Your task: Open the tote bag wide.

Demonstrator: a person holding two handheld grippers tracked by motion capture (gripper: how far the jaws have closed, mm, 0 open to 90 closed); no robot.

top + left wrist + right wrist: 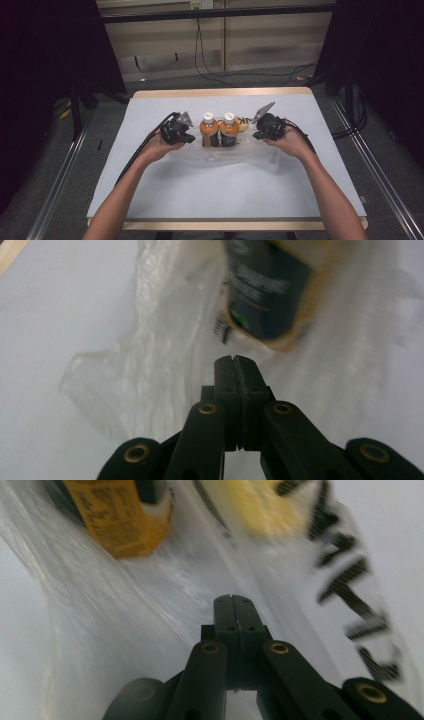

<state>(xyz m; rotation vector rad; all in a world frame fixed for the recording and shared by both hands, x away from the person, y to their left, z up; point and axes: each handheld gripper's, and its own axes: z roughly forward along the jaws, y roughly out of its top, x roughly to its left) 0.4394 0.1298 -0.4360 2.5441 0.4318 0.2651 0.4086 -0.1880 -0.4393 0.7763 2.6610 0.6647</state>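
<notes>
White covering lies over the tabletop, whose wooden edge shows at the near and far sides; cables run along the floor behind. Two orange bottles with white caps stand upright side by side at the middle of the tabletop, inside a clear plastic bag (black lettering runs along one edge of it). The left gripper sits just left of the bottles, its jaws pressed together on the bag film. The right gripper sits just right of them, jaws likewise closed on the bag. A hand carries each gripper.
</notes>
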